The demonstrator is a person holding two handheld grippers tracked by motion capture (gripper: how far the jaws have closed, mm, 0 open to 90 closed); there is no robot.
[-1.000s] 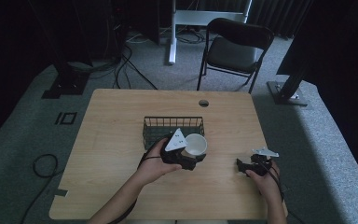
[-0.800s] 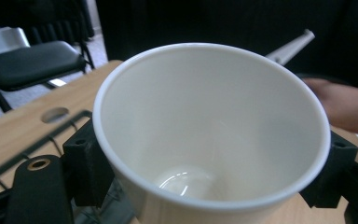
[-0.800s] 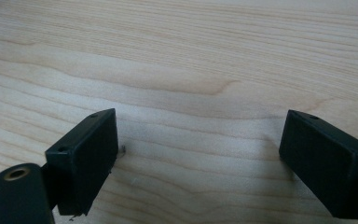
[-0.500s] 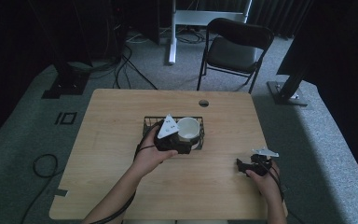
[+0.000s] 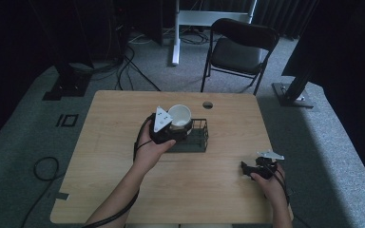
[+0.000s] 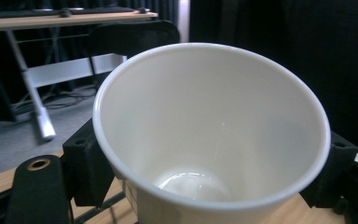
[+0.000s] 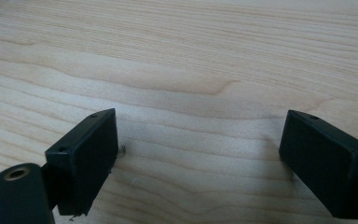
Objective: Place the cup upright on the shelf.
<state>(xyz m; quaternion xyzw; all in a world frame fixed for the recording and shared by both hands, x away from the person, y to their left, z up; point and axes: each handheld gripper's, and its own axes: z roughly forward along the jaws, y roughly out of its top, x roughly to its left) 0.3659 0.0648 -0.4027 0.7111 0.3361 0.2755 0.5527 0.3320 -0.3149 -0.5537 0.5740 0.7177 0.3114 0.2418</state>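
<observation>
A white paper cup [image 5: 179,115] is held upright in my left gripper [image 5: 177,127], above the left end of a black wire basket [image 5: 196,137] in the middle of the table. In the left gripper view the cup [image 6: 209,135] stands empty between the two black jaws, whose pads press on its sides. My right gripper [image 5: 248,169] rests low near the table's right front edge. Its jaws are spread wide over bare wood in the right gripper view [image 7: 200,154], with nothing between them.
The wooden table [image 5: 114,175] has a round cable hole [image 5: 207,104] near its far edge. Behind the table stands a black folding chair [image 5: 240,47]. Cables and stand feet lie on the grey carpet to the left.
My left gripper has carried the cup away from me and leftward, from the basket's right front corner to above its left end. The right gripper has kept still.
</observation>
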